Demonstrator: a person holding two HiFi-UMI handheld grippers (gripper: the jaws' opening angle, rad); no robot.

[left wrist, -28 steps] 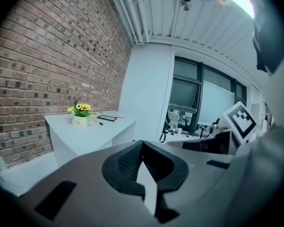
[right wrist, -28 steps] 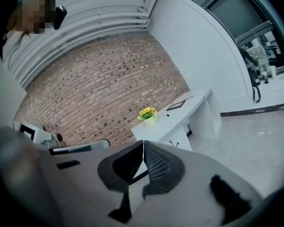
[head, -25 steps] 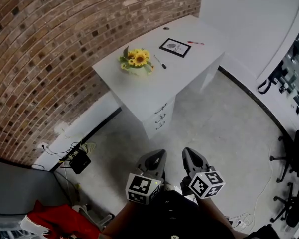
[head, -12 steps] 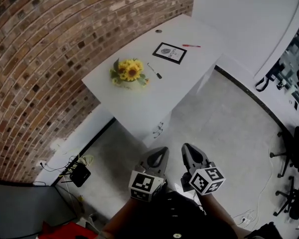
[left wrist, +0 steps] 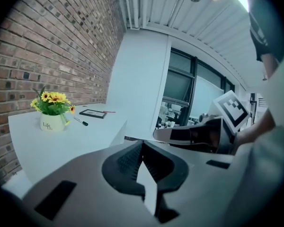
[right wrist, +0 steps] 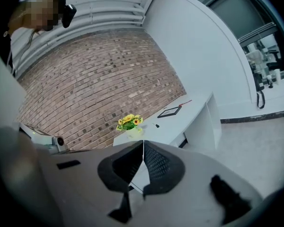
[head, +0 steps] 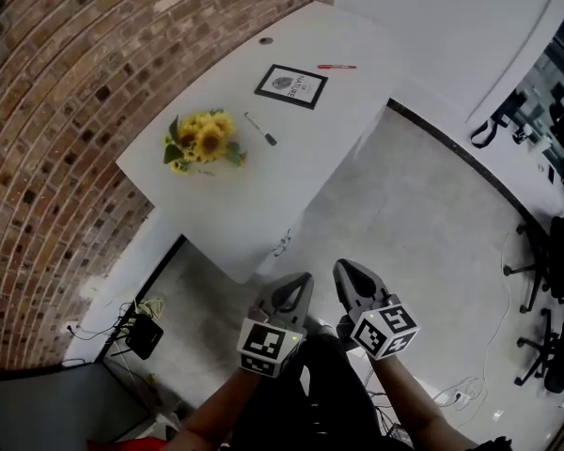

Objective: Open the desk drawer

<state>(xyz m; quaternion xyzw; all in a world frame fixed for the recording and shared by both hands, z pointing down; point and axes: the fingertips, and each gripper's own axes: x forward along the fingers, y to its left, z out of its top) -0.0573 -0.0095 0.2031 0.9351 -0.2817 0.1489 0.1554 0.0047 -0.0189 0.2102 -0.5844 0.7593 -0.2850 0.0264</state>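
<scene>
Head view has the left gripper [head: 303, 280] and the right gripper [head: 344, 269] side by side, low in front of the person, says the first watcher. Where's the drawer [head: 284, 242] from there?

Just ahead of the left gripper's tips and apart from them, answers the second. Only a sliver of its front and handles shows, tucked under the overhanging edge of the desk [head: 263, 191]. Neither gripper view shows it.

And the jaws?

Pressed together on both, nothing between them. The left gripper view and the right gripper view each show the ribbed pads meeting at the tip.

That's my first worry, then: going in like that, the closed tips would knock the drawer front instead of taking a handle.

Agreed, they'd need to part first. Second worry: the handles sit close under one another, and with the desktop hiding them from above, a jaw could land on the wrong one or catch the desk edge.

Anything on top at risk?

The flower pot [head: 202, 144], ahead and left of the left gripper. A sharp tug could jolt the desk and rock it, I think. The marker [head: 260, 130] just beyond it could roll.

So a slow, straight pull toward the body.

Yes, with one gripper. Two would crowd each other at those handles.
</scene>
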